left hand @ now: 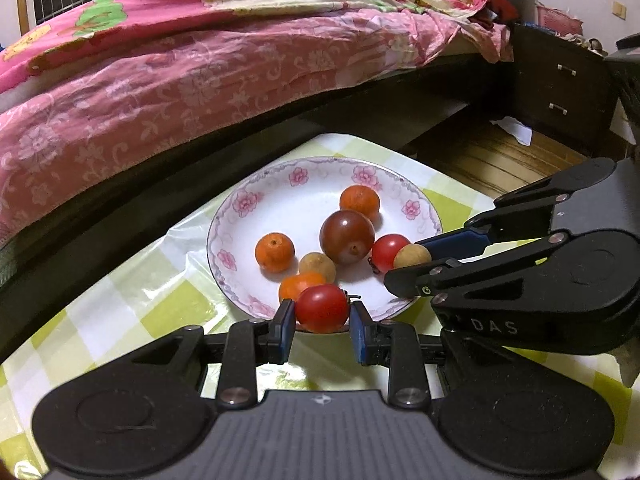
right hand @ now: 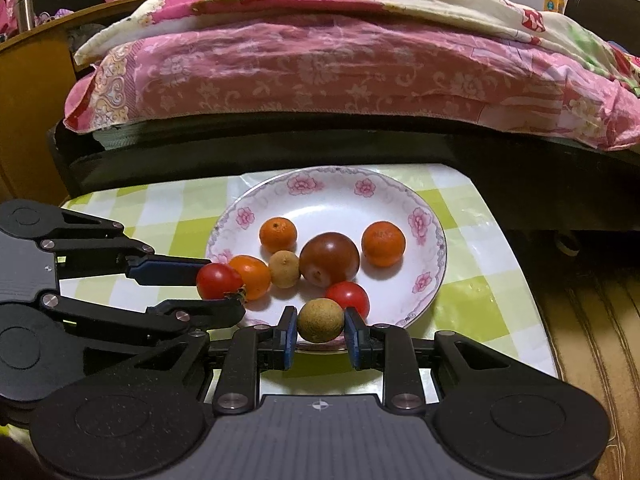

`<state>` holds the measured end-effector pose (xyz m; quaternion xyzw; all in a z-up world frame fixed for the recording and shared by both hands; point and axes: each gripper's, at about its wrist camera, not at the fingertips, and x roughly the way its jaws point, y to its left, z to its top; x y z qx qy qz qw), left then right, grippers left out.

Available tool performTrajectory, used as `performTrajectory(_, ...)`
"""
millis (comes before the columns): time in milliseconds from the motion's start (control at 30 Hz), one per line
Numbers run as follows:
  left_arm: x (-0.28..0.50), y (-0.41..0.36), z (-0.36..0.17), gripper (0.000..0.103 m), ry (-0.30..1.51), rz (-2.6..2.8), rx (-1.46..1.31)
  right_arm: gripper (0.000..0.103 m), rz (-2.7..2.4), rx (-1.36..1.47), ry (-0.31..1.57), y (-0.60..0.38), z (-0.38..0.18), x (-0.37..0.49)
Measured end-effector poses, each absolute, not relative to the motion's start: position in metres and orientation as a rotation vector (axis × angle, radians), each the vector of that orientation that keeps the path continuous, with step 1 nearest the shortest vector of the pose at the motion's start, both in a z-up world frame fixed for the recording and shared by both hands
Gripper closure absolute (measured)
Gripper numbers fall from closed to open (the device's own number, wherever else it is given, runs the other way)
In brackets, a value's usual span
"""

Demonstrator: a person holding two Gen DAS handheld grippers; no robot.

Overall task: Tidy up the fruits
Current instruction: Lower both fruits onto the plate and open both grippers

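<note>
A white plate with pink flowers [left hand: 280, 196] [right hand: 332, 204] sits on a green-checked tablecloth. On it lie several small fruits: small oranges [left hand: 275, 252] [right hand: 383, 243], a dark tomato [left hand: 347, 237] [right hand: 329, 259], a red cherry tomato [left hand: 389, 252] [right hand: 347, 298] and a brown longan [left hand: 317, 267] [right hand: 284, 269]. My left gripper [left hand: 322, 316] [right hand: 222, 280] is shut on a red cherry tomato [left hand: 322, 308] [right hand: 219, 280] at the plate's near edge. My right gripper [right hand: 320, 330] [left hand: 414, 262] is shut on a brown longan [right hand: 320, 320] [left hand: 412, 256] at the plate's rim.
A bed with a pink floral quilt [left hand: 200, 72] [right hand: 340, 60] runs along the table's far side. A dark drawer cabinet [left hand: 560, 88] stands at the right on the wooden floor [left hand: 492, 160]. The table's edge [right hand: 536, 320] drops to a rug at the right.
</note>
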<state>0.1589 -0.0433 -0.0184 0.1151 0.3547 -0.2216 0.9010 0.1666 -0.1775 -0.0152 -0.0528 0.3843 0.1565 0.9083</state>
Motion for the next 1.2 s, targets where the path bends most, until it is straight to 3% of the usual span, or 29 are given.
performTrajectory(1200, 0.173, -0.051, -0.027, 0.065, 0.721, -0.407, 0.255, 0.075, 0.284, -0.115, 0.770, -0.182, -0.031, 0.184)
